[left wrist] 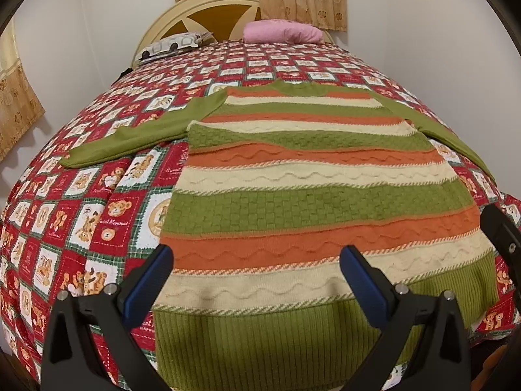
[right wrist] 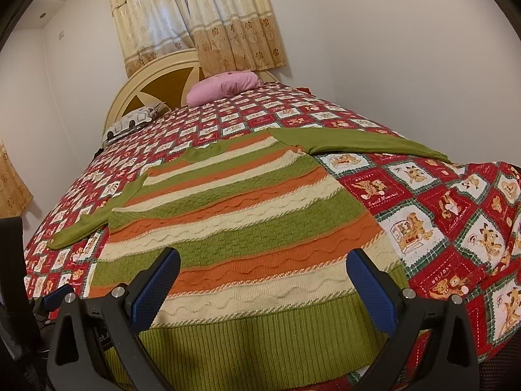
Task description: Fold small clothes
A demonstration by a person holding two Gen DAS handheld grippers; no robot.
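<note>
Blue-padded fingers (left wrist: pixel 159 280) of the left tool (left wrist: pixel 257 277) stand spread and released above the ribbed green hem of the striped sweater (left wrist: pixel 293 176); the right tool (right wrist: pixel 263 280) hangs equally released, grasping nothing. Laid flat on the bear-print quilt (left wrist: pixel 81 215) of the bed, the sweater points its collar toward 12 o'clock, green sleeves reaching out toward 9 and 3. Beyond it, at 12 o'clock, a pink pillow (right wrist: pixel 224 89) lies against the headboard (right wrist: pixel 156 81).

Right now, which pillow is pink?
The plain pink pillow by the curtain; the other pillow, to its left against the headboard, is white with a dark pattern.
</note>
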